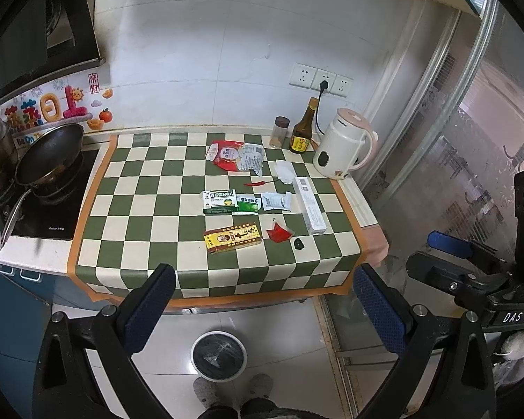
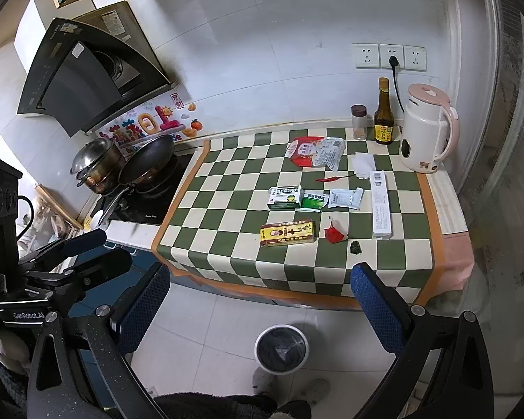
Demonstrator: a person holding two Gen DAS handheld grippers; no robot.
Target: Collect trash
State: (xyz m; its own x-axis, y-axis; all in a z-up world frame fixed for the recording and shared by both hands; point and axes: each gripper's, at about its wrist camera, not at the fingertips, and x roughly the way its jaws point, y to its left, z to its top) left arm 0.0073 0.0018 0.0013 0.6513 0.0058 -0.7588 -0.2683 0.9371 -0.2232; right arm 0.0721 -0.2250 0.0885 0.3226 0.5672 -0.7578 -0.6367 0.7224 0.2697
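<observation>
Hovering apart and empty above the tiled floor, short of the bench edge: left tool (image 1: 263,309) and right tool (image 2: 260,309), both with textured blue pads spread wide. Lying flat on the green-and-cream checkered cloth (image 1: 150,216), well ahead of both tools: a yellow-and-red cardboard box (image 1: 232,238), a crumpled red sachet (image 1: 278,233), a small dark scrap (image 1: 299,244), a green-and-white carton (image 1: 220,201) touching a green packet (image 1: 248,204), a torn white pouch (image 1: 276,201), a long white carton (image 1: 309,205), a slim red chili (image 1: 258,183), a folded white tissue (image 1: 284,170), and a crinkled red-and-clear wrapper (image 1: 237,155). Sitting on the floor below and between the fingers: a round white bin (image 1: 218,355) with a black liner.
</observation>
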